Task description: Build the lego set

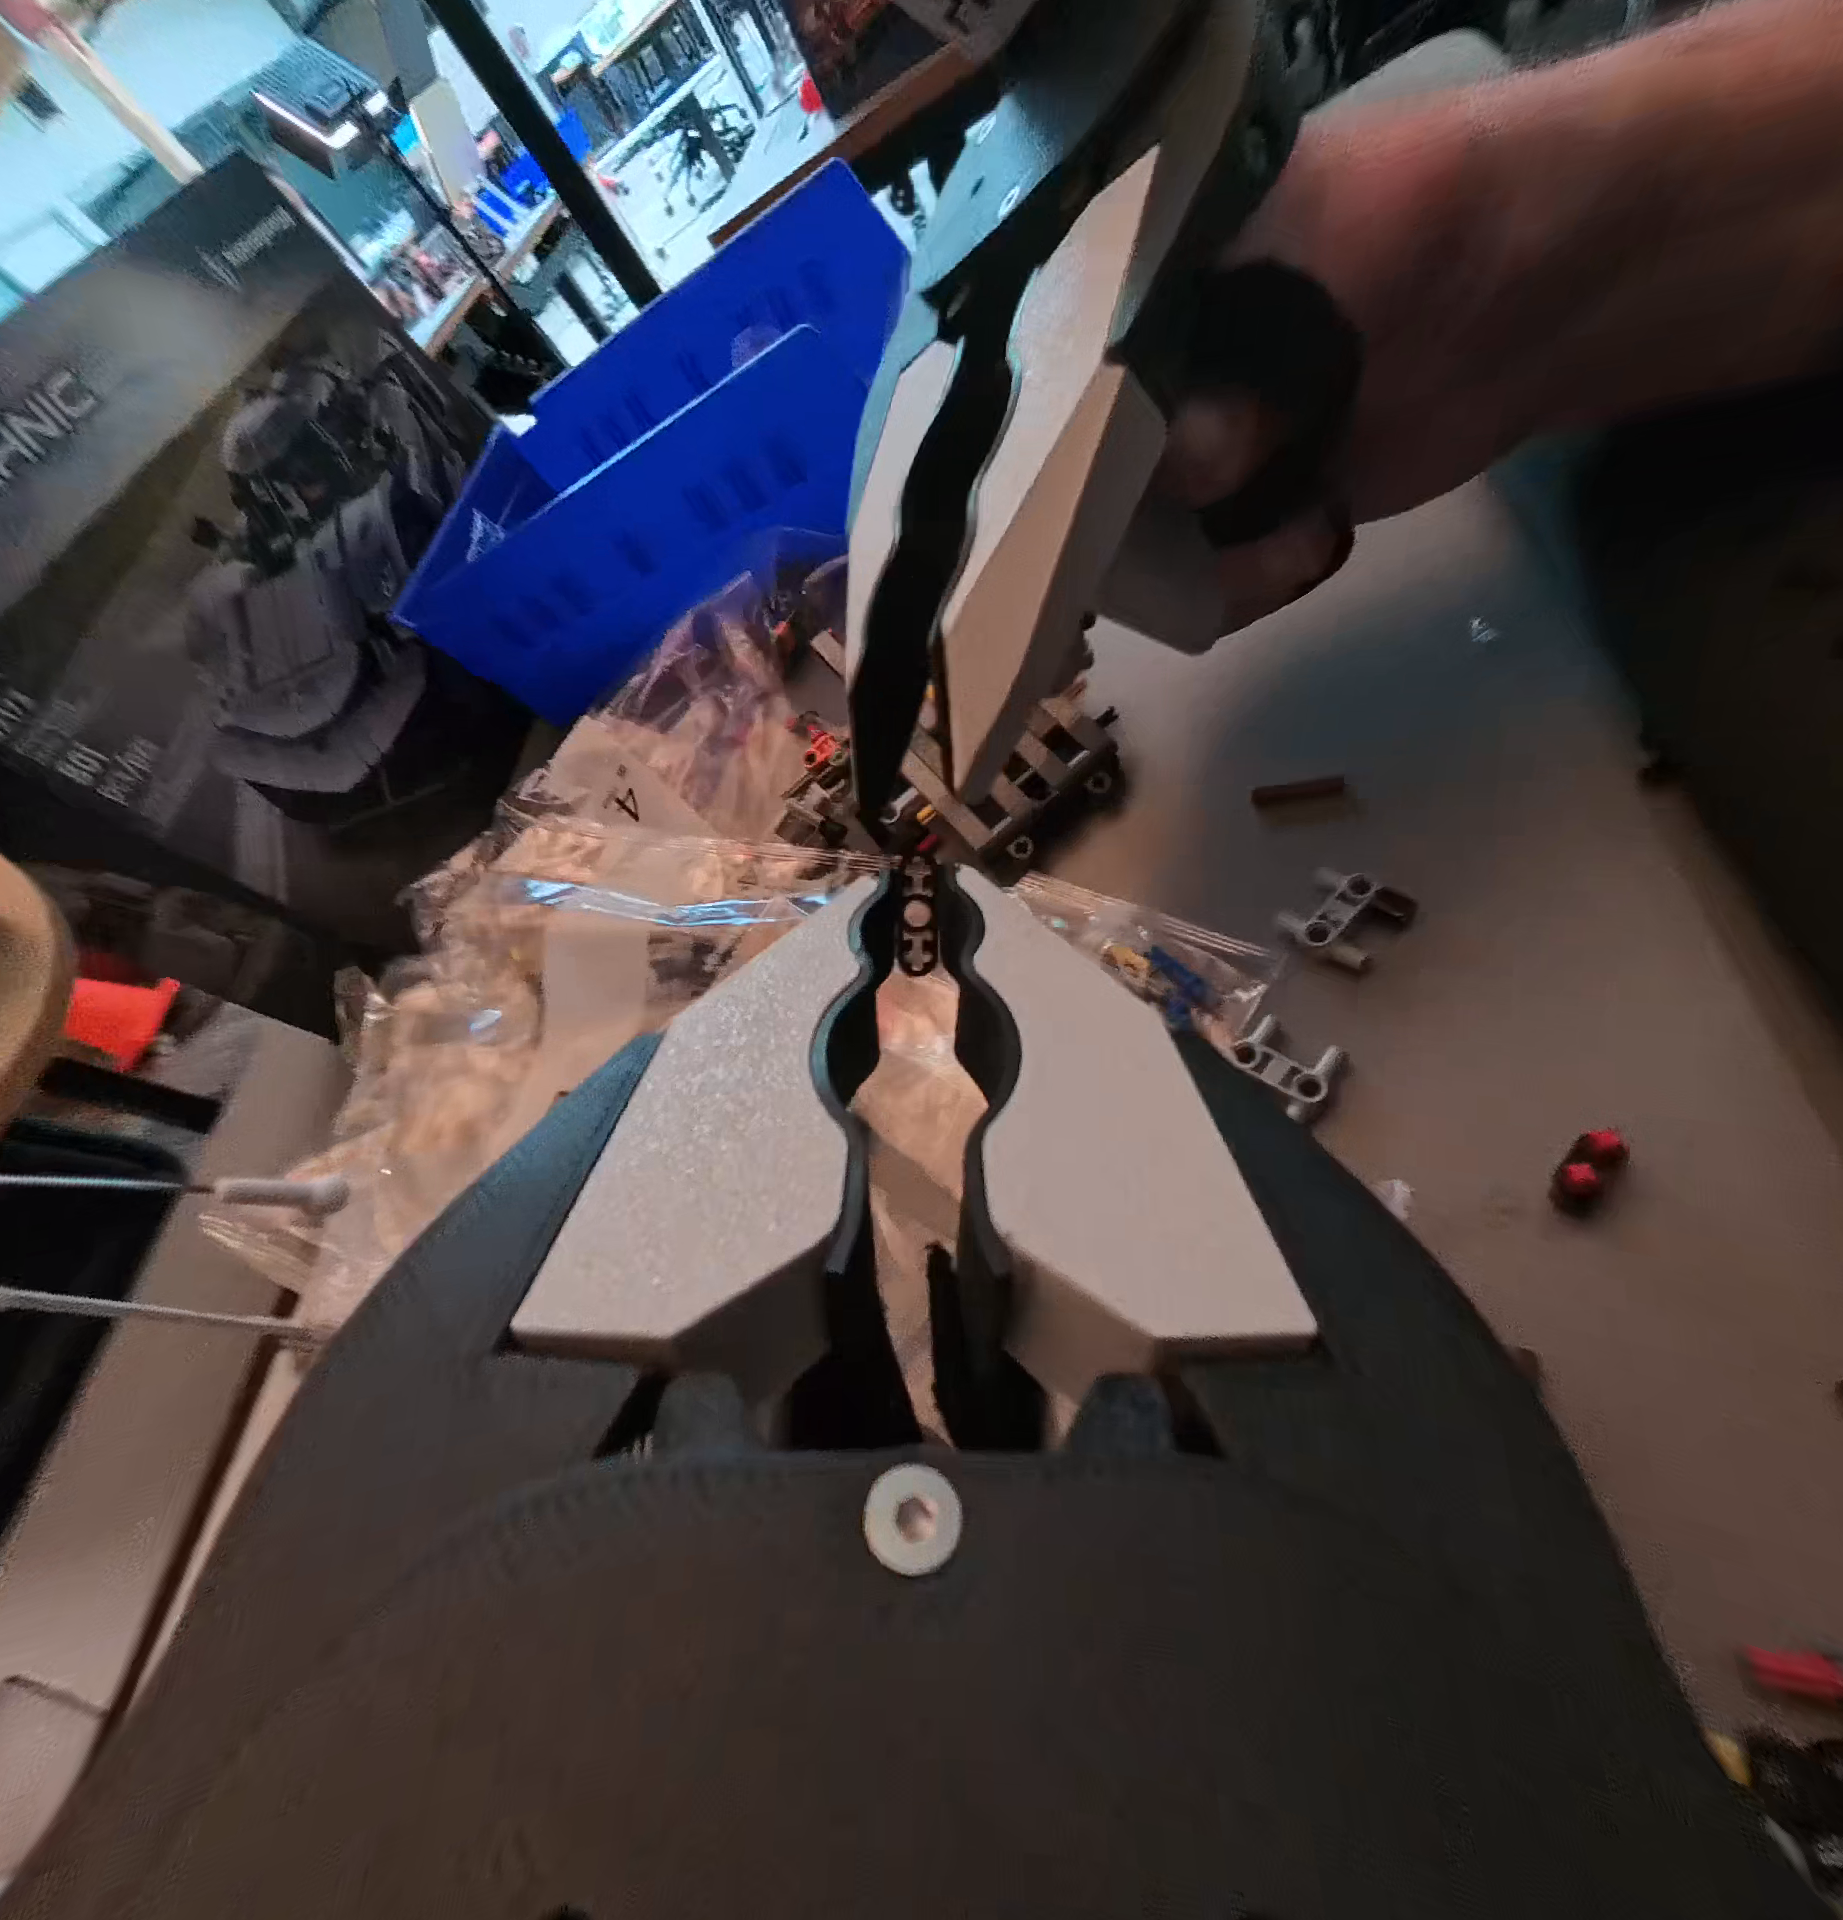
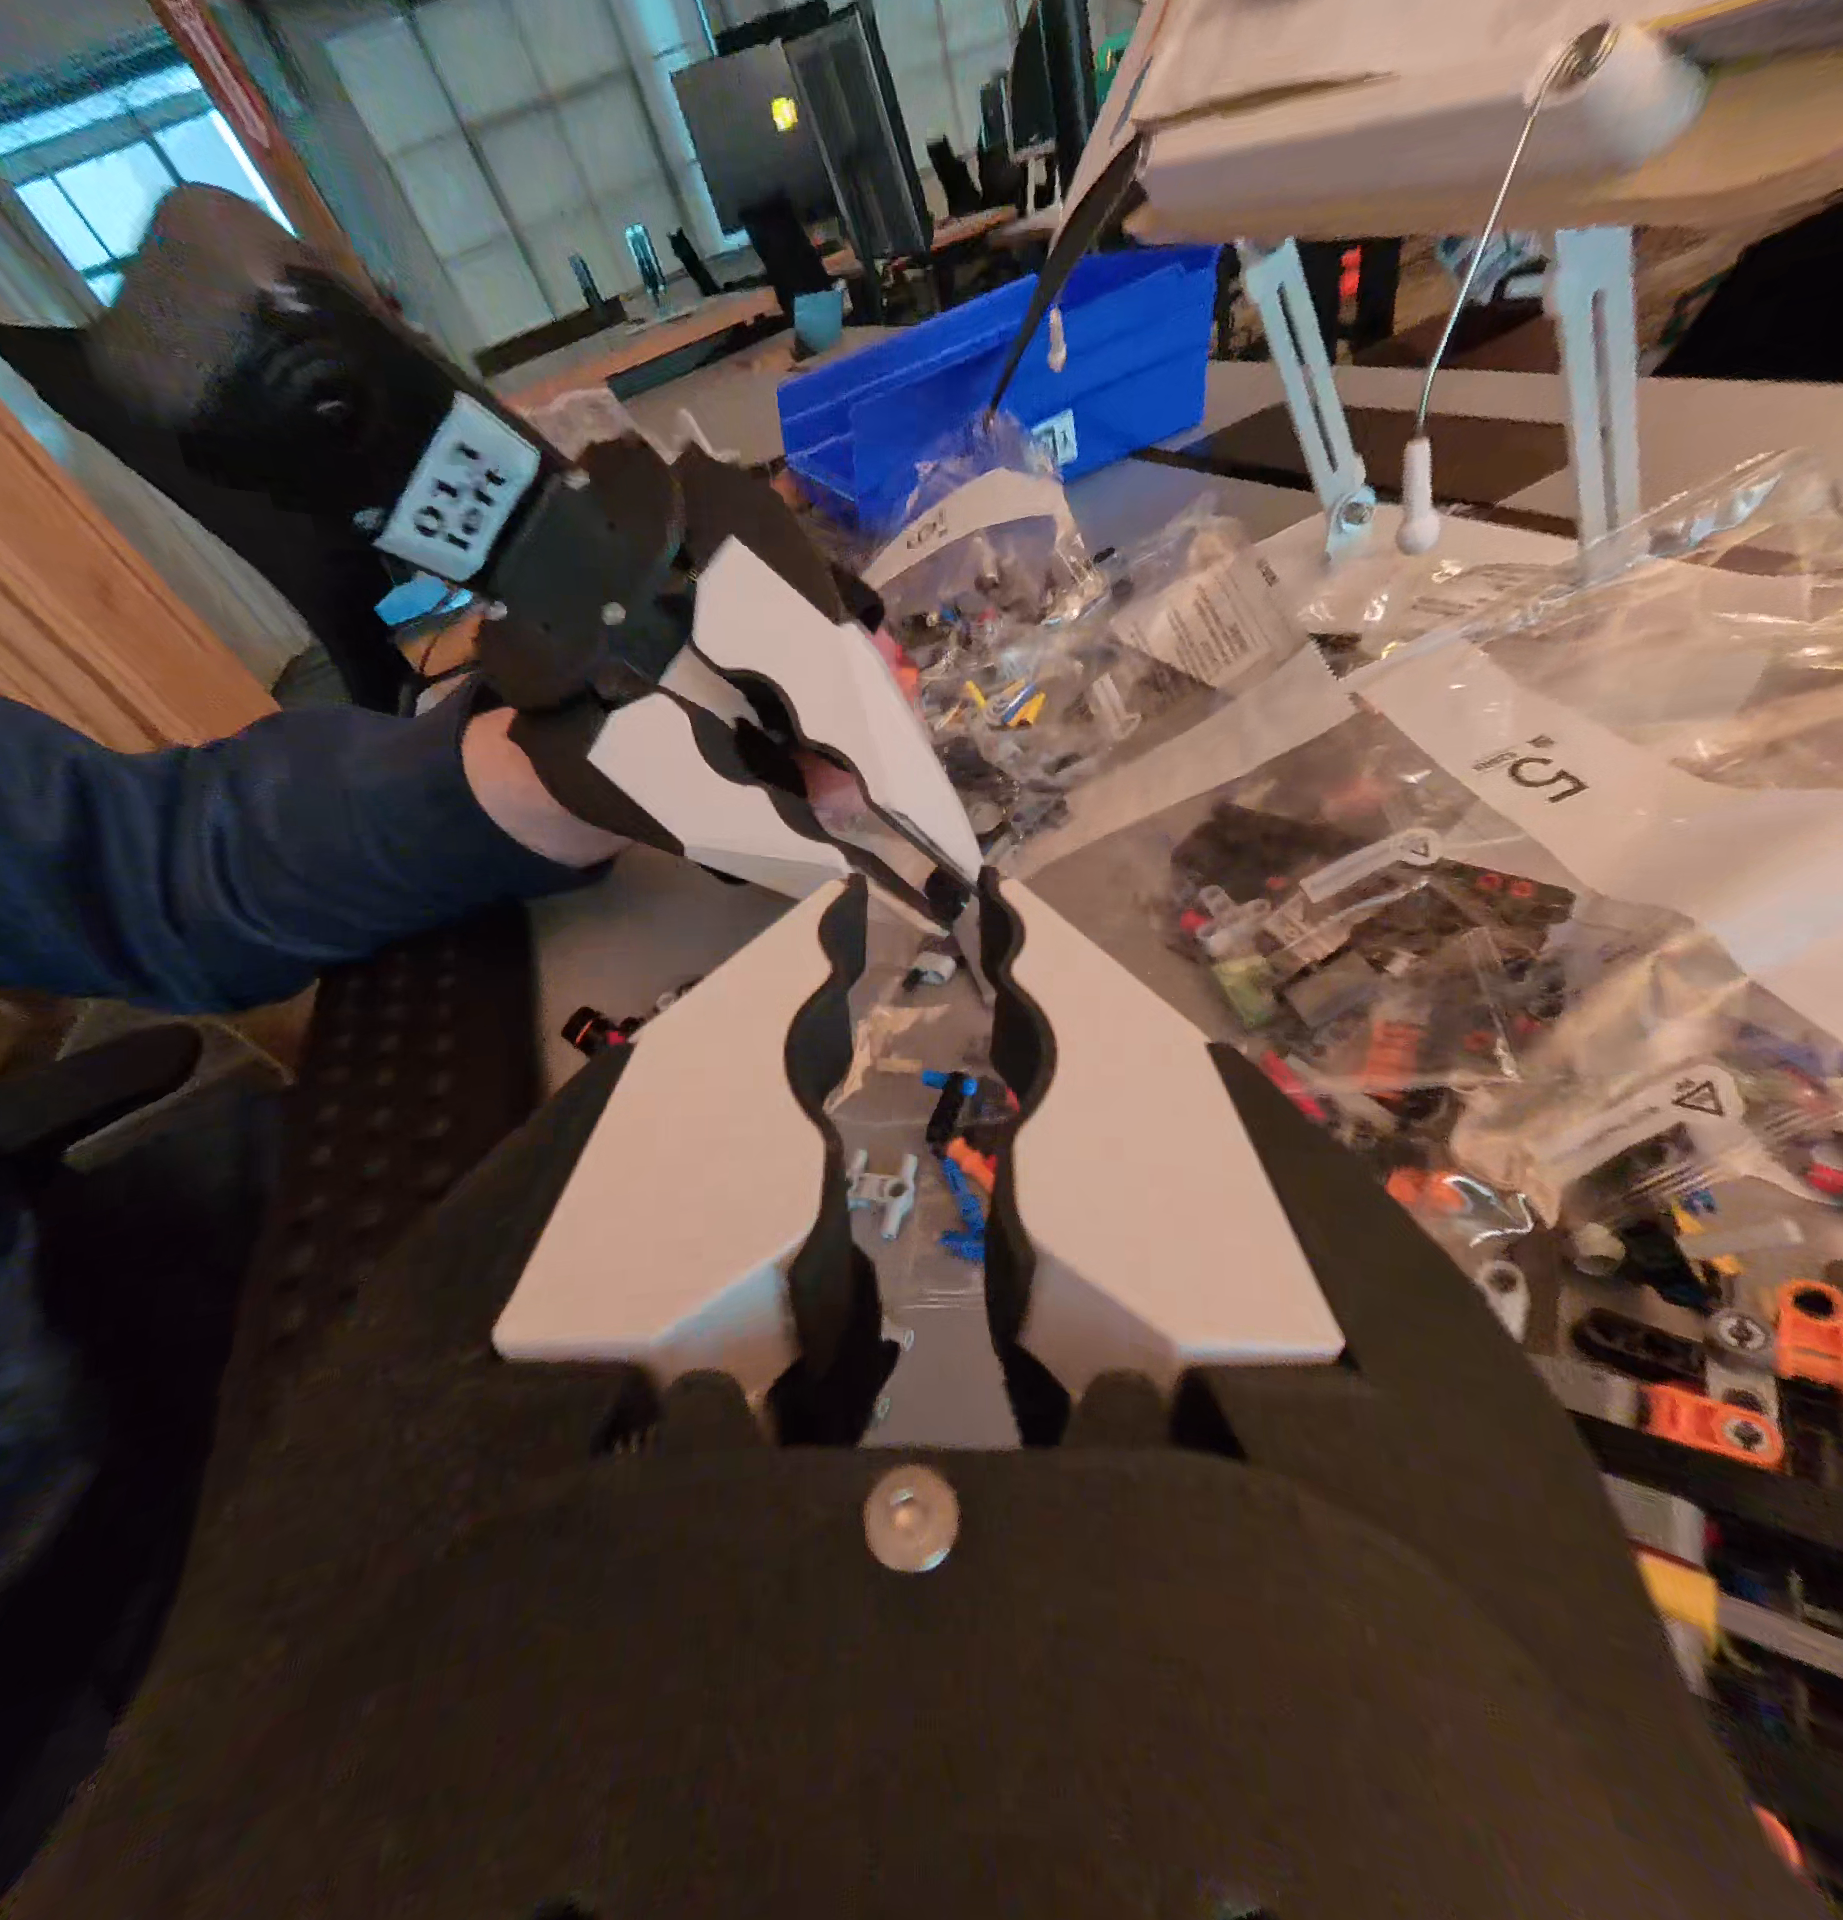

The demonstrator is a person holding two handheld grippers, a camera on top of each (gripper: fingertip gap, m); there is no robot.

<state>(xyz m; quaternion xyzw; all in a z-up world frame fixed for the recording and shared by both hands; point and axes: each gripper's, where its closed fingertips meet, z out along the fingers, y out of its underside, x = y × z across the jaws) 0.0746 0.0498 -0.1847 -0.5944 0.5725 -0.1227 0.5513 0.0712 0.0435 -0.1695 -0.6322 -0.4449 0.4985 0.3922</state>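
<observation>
Black and flat, a short plastic lego beam with round holes point(image 1: 915, 925) sits pinched between the tips of the left gripper point(image 1: 917, 896), whose jaws are closed on it. The right gripper point(image 1: 909, 805) reaches in from above, tips meeting the beam's far end; in the right wrist view its jaws stand slightly apart around a small dark piece point(image 2: 943, 891), and whether they clamp it is unclear. Just behind lies a grey partly built lego frame point(image 1: 1042, 779) on the grey table point(image 1: 1519, 935), with clear plastic bags of parts point(image 2: 1416, 987) beside and a blue plastic bin point(image 1: 688, 499) farther back.
</observation>
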